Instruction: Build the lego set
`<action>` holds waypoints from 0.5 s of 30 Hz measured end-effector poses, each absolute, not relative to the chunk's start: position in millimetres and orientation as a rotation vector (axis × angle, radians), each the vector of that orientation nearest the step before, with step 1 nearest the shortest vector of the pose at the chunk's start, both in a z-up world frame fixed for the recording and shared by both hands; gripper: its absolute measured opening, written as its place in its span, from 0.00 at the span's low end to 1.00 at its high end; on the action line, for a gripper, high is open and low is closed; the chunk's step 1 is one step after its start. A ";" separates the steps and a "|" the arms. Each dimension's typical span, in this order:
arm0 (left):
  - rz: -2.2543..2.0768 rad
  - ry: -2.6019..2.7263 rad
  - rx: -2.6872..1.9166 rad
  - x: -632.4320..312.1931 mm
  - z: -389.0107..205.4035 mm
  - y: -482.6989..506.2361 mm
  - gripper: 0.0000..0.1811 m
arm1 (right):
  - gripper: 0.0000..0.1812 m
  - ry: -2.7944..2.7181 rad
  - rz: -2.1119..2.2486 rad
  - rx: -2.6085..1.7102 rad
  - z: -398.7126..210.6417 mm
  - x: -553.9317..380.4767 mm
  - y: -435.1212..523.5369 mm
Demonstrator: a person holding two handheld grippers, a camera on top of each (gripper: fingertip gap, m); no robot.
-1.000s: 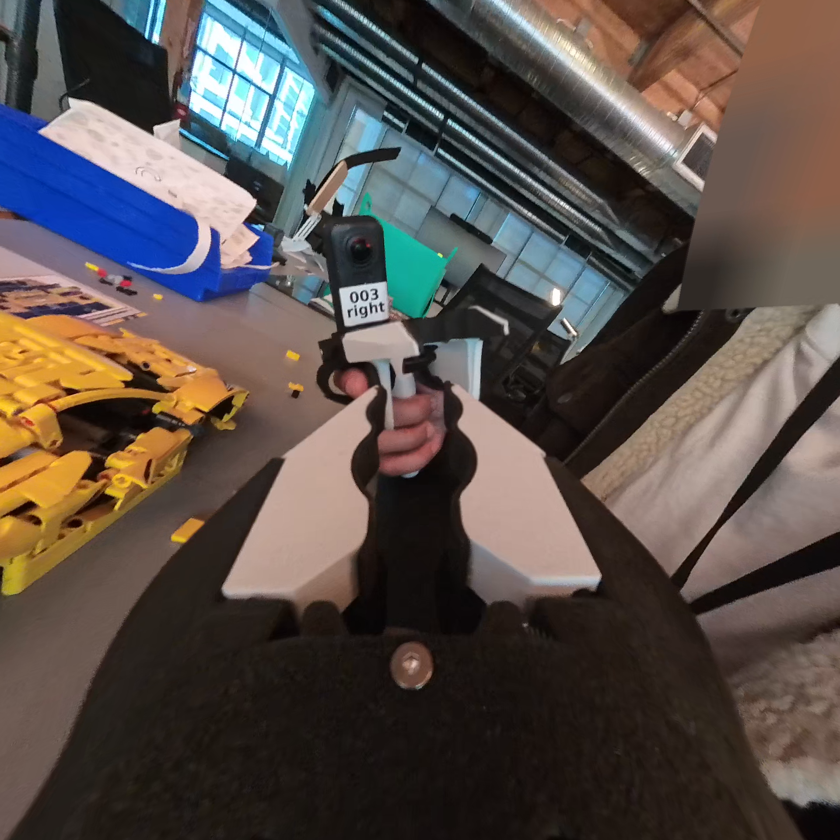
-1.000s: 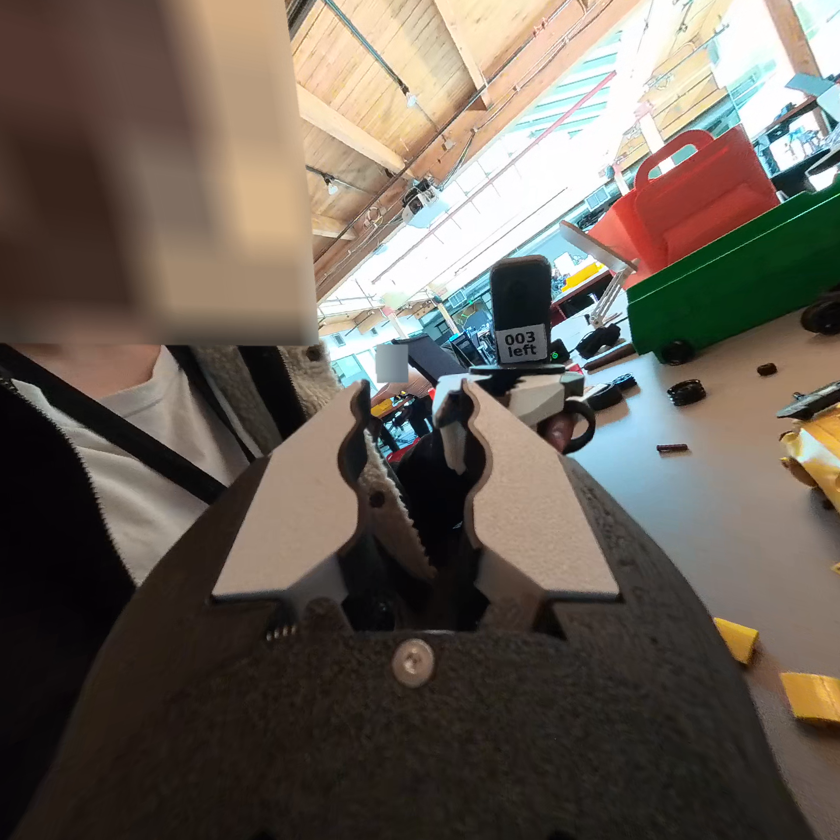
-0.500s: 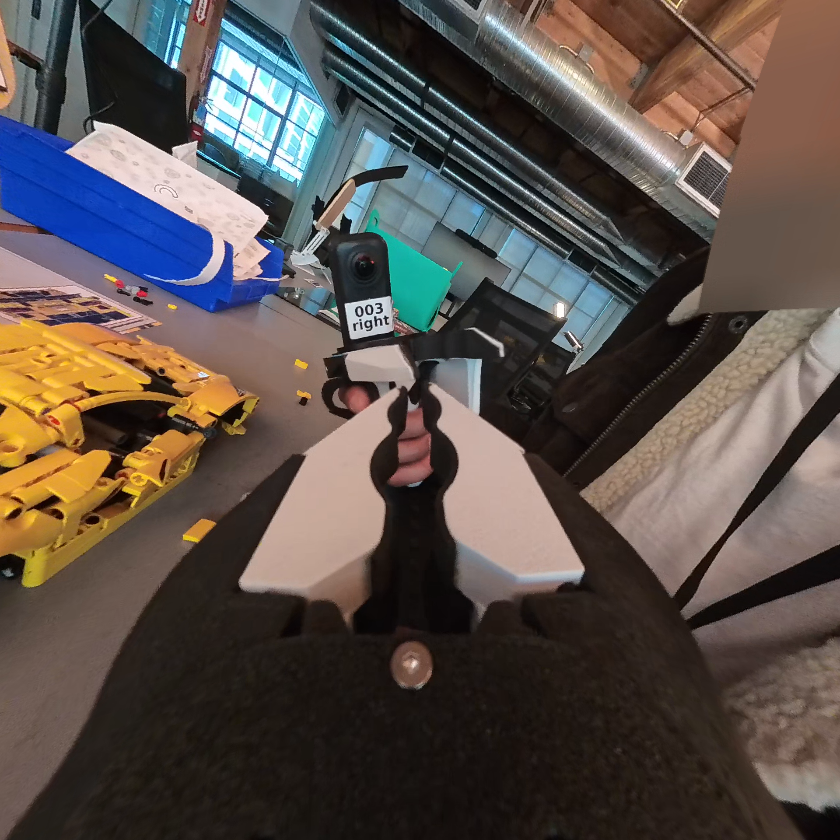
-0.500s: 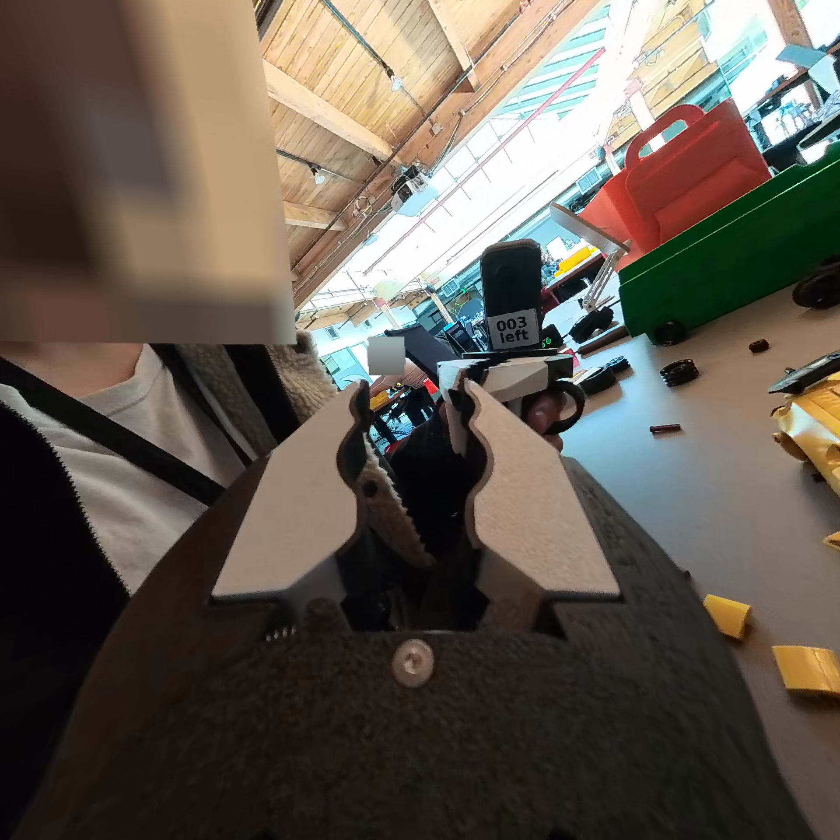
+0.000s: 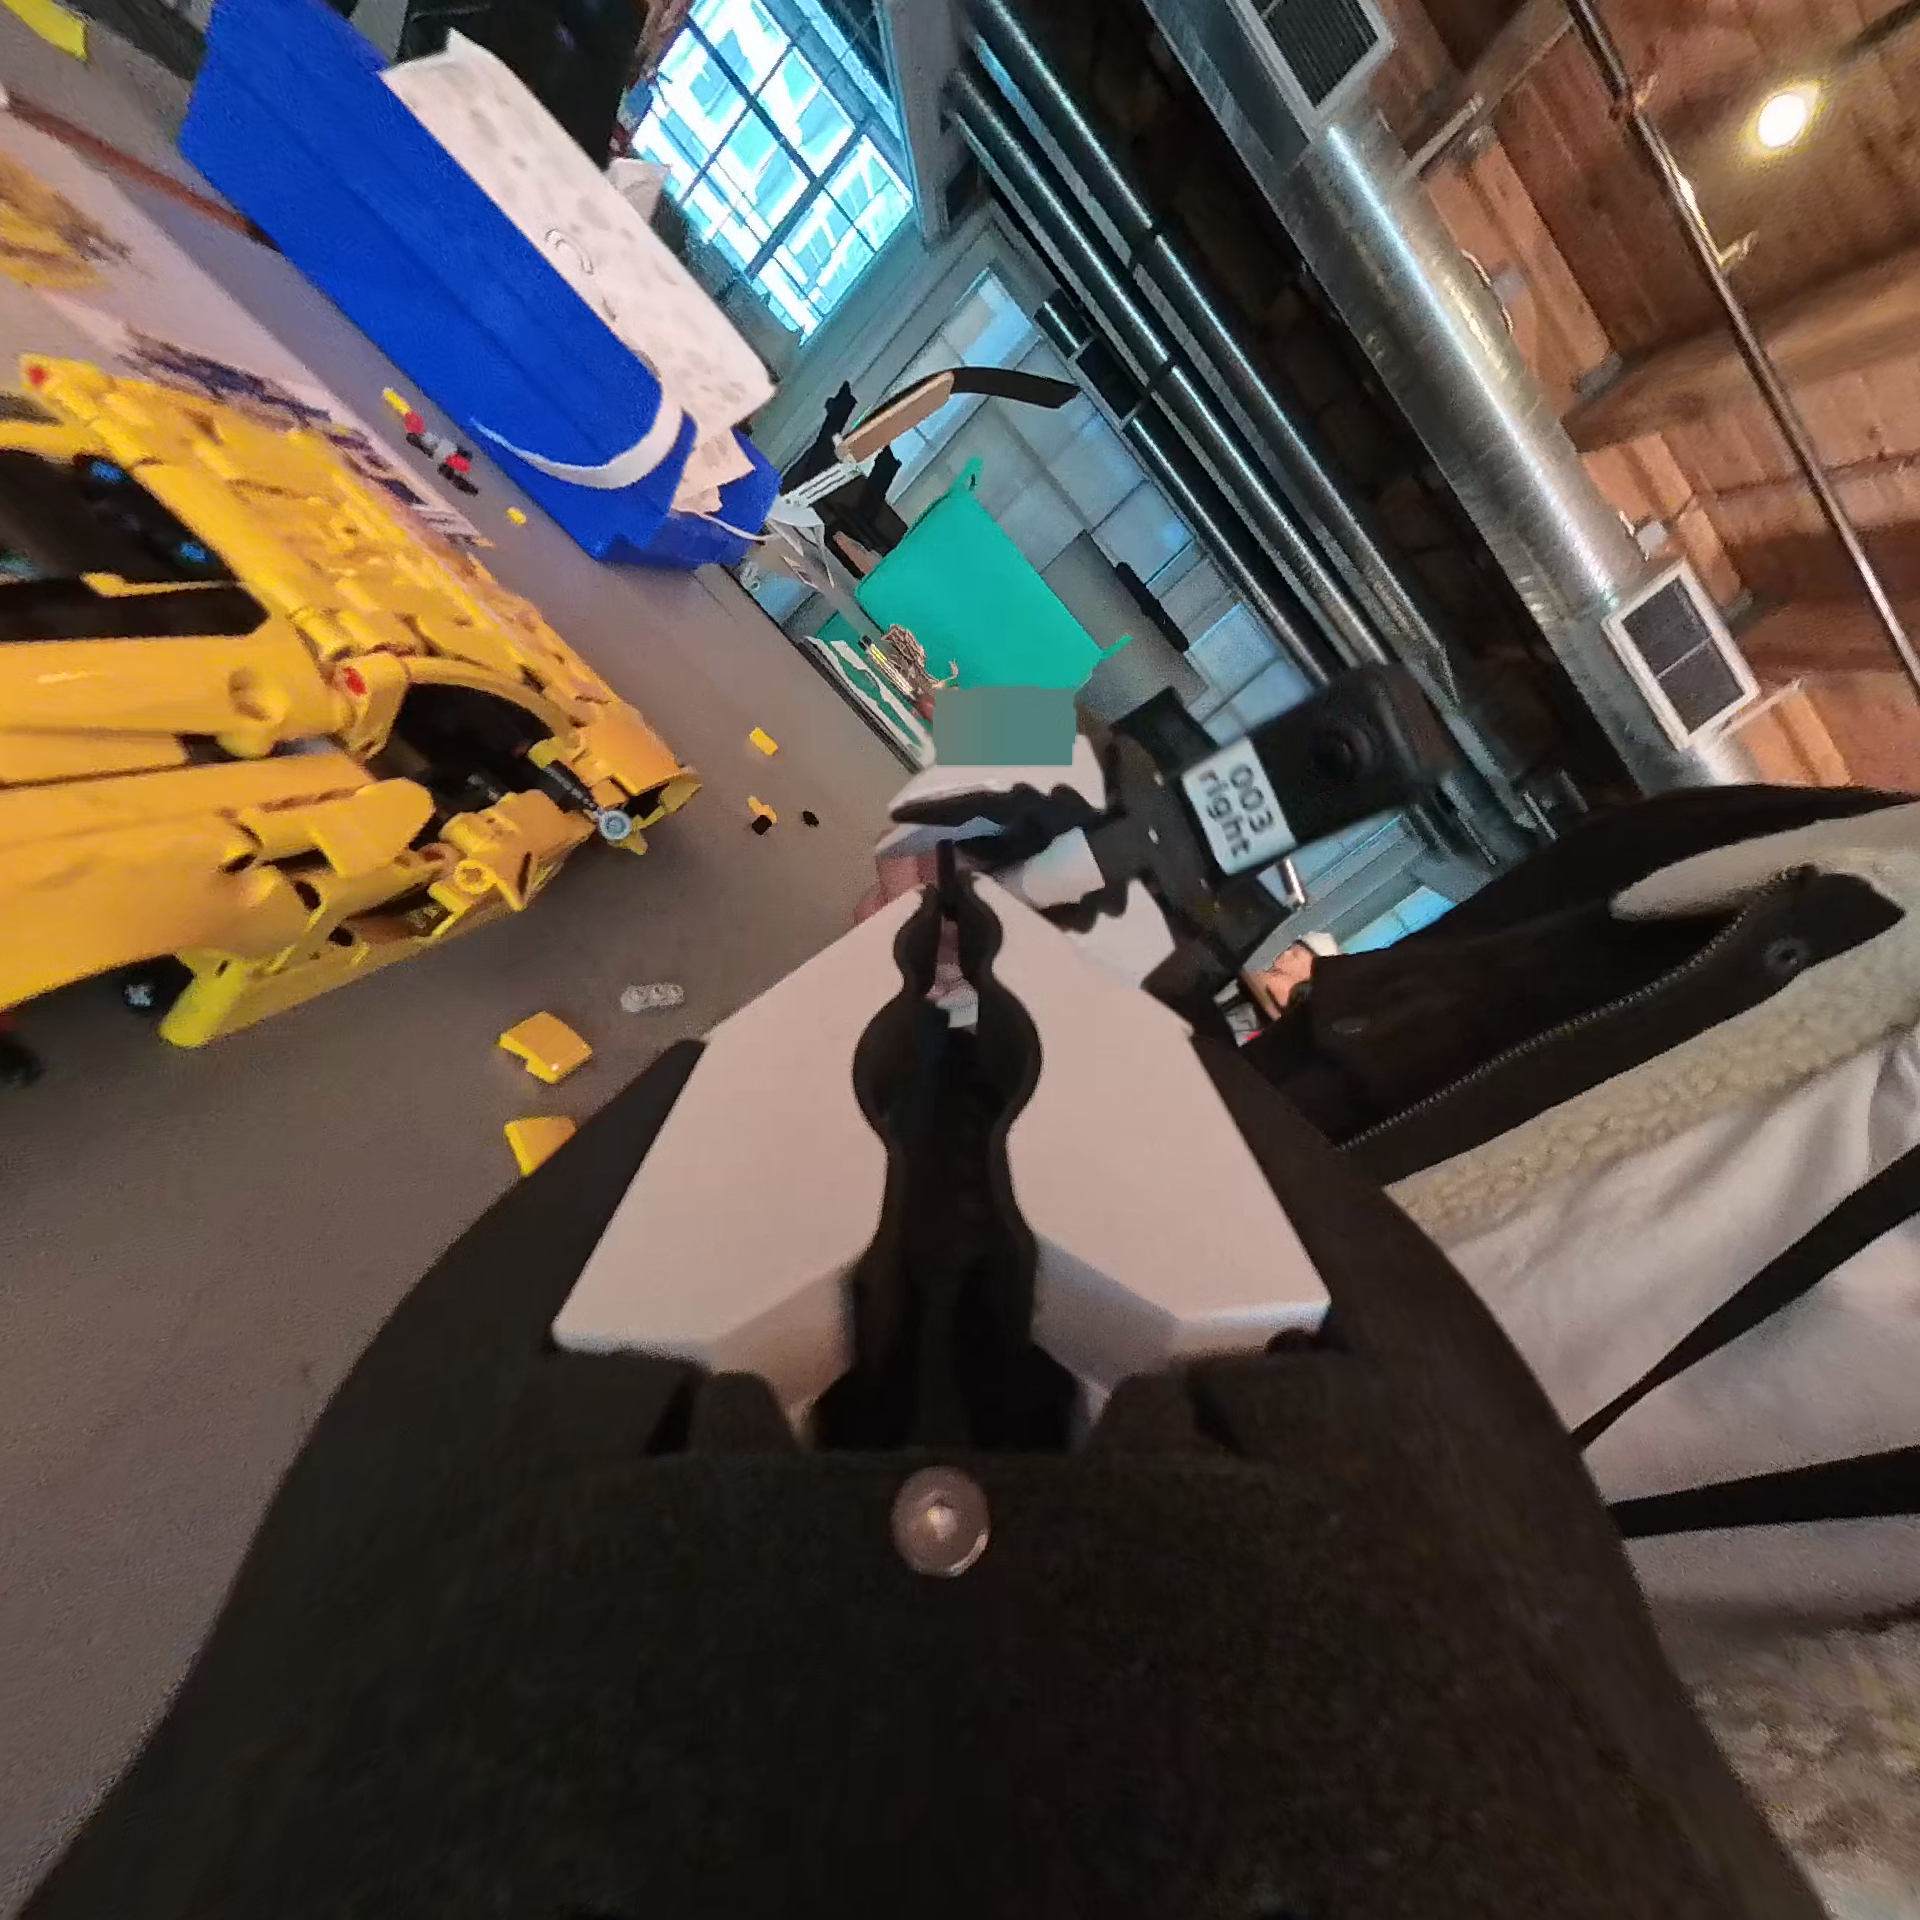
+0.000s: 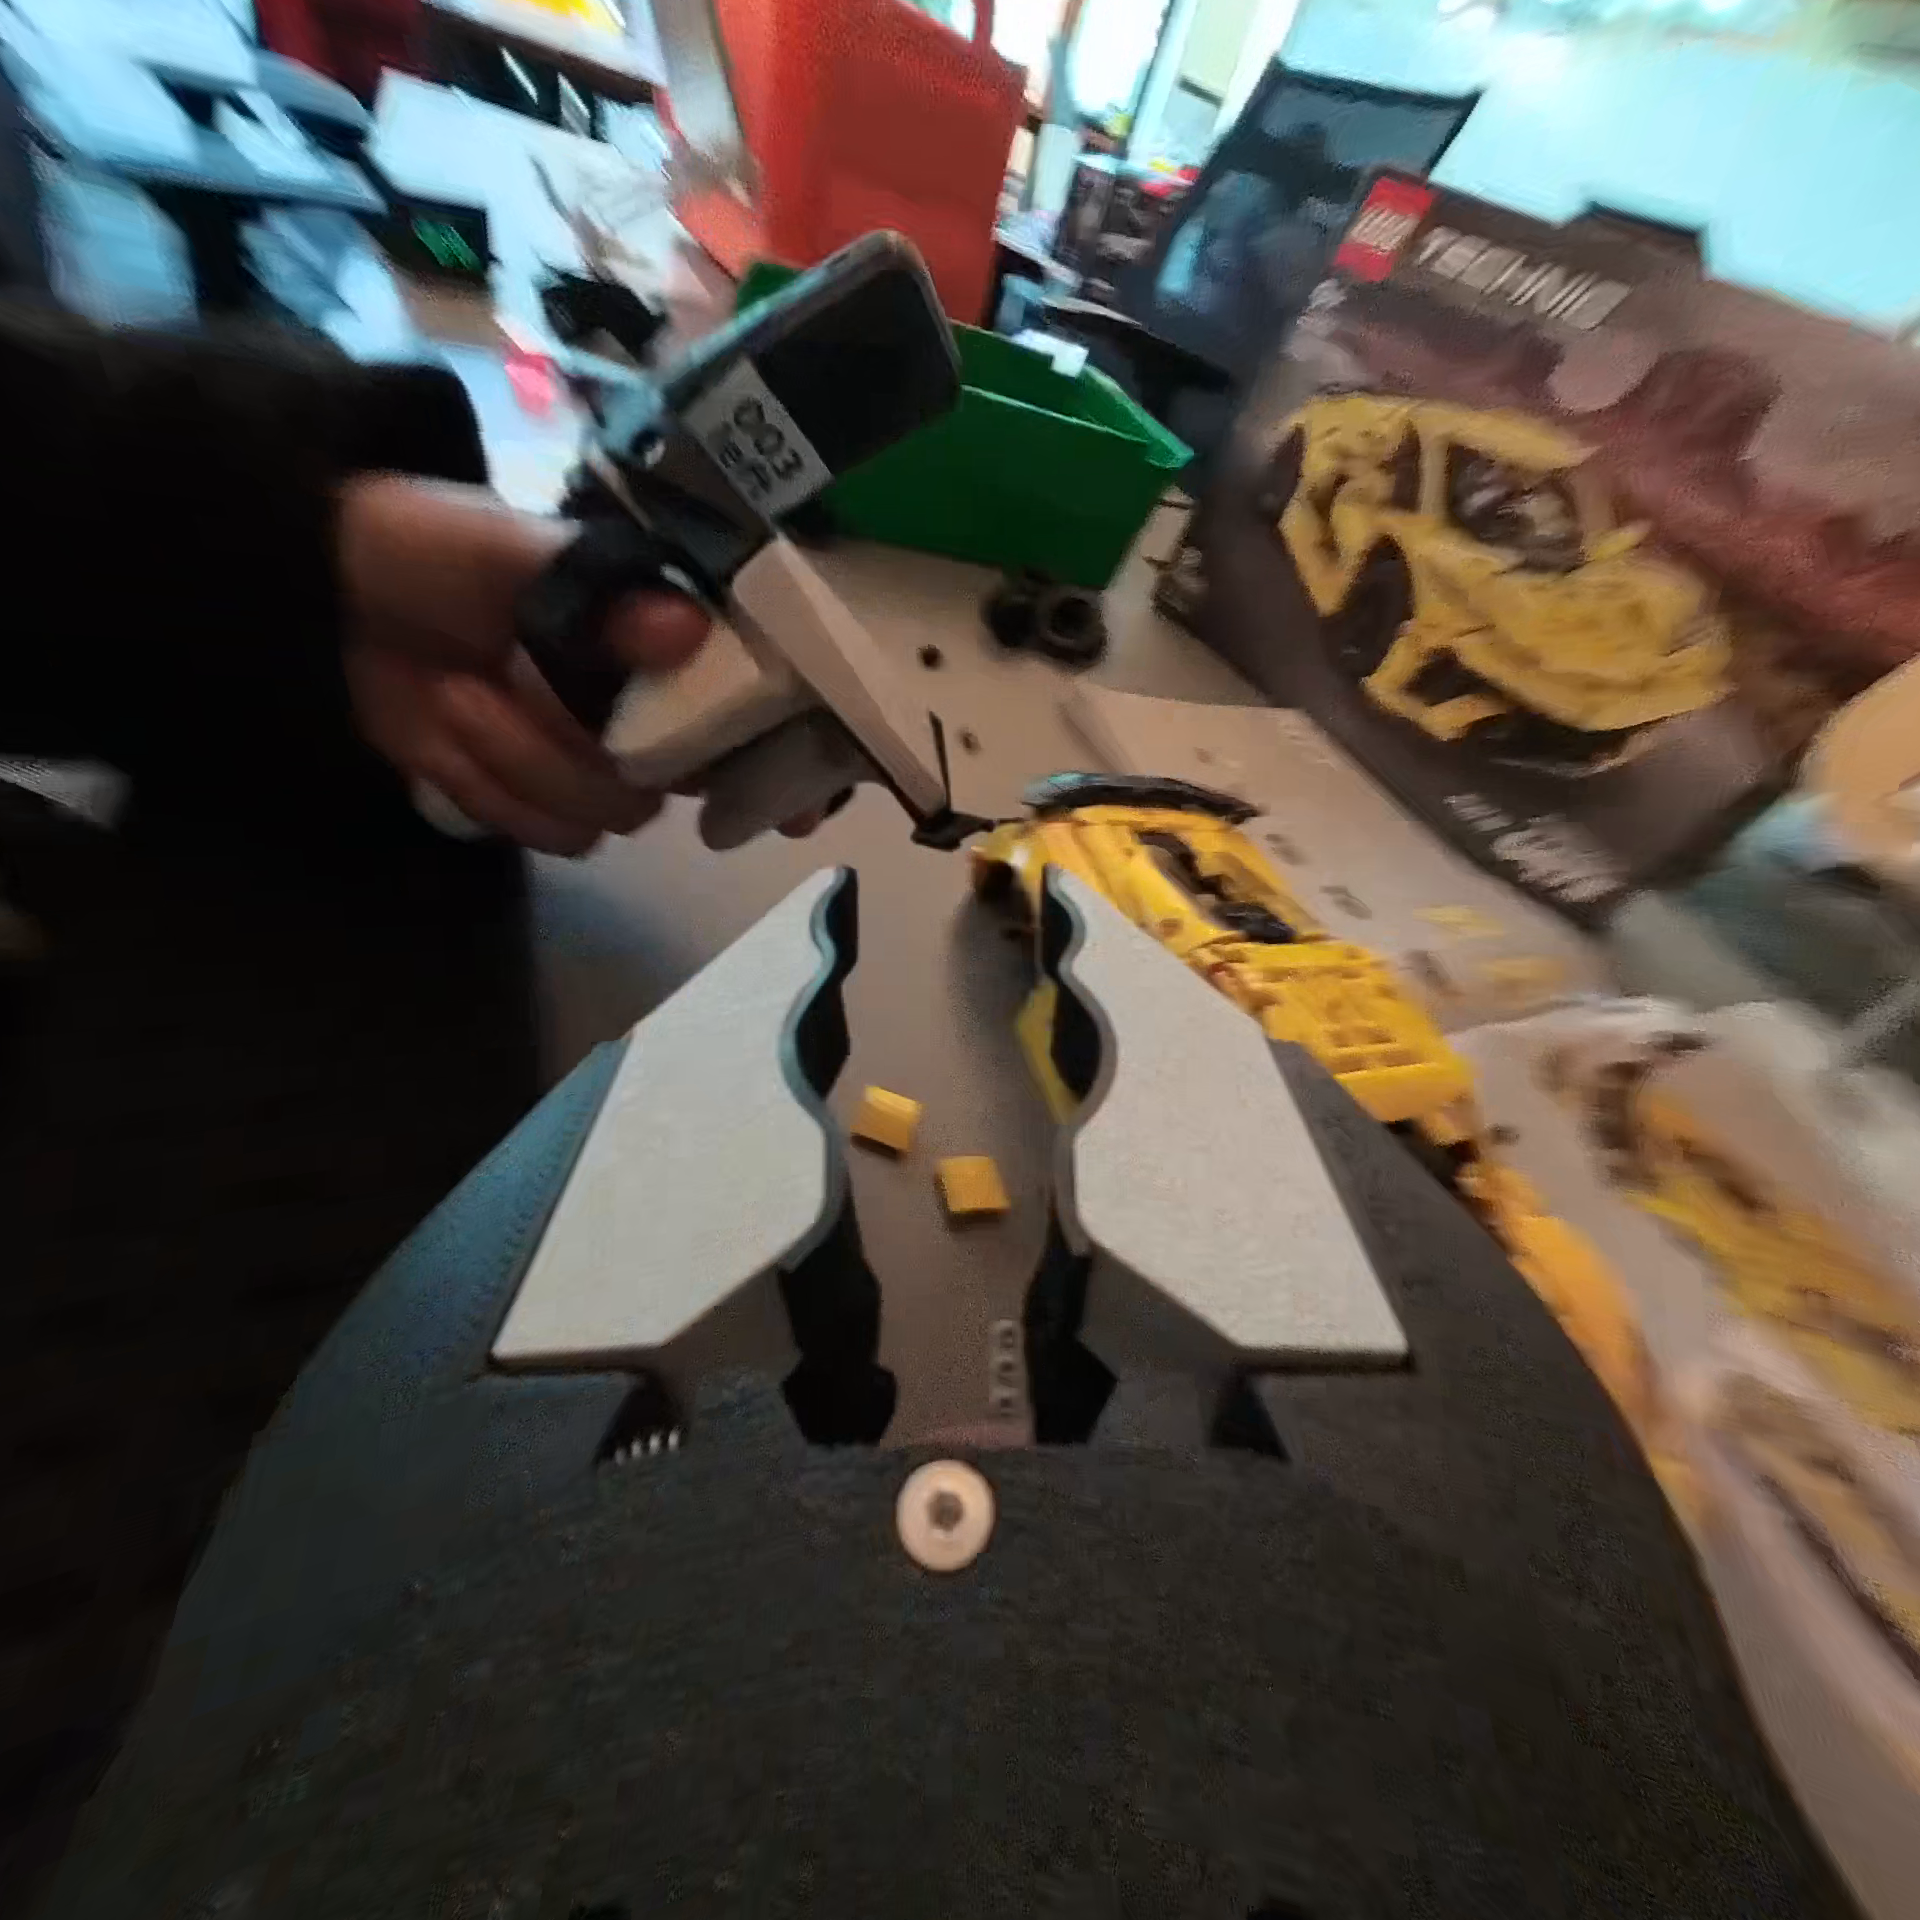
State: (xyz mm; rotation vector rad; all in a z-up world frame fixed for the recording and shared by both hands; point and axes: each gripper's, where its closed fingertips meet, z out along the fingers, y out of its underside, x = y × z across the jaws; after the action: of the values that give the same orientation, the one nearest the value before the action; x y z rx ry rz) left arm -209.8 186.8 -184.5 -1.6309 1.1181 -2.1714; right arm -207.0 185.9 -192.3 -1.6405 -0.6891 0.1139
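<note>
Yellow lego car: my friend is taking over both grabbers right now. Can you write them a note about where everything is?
Left gripper: shut on a thin black part, held in the air near the car's end.
Right gripper: open and empty, pointed at the car.
Yellow car: on the grey table, body mostly built; the wheel arch in the left wrist view has no wheel.
Loose: two small yellow pieces in front of the car, black tyres by the set's box.
Left to do, probably: fit the black part, then the loose pieces and tyres.
</note>
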 end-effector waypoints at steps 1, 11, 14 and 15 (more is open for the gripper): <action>-2.176 1.107 -1.657 -209.3 -187.0 188.1 0.01 | 0.19 -0.695 0.040 -1.624 -191.9 -206.2 187.1; -2.180 1.121 -1.745 -206.2 -198.3 184.9 0.01 | 0.16 -0.716 -0.049 -1.631 -201.6 -208.3 189.9; -2.185 1.134 -1.743 -205.9 -198.5 182.5 0.01 | 0.13 -0.727 -0.049 -1.647 -205.2 -209.2 190.3; -2.182 1.139 -1.746 -205.8 -199.1 181.9 0.01 | 0.13 -0.727 -0.046 -1.644 -204.8 -209.5 190.0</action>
State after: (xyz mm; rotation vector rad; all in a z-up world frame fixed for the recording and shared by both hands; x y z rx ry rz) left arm -205.8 181.9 -199.1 -1.7465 1.1388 -2.1815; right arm -209.5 190.0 -204.8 -1.6442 -0.7271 -0.0461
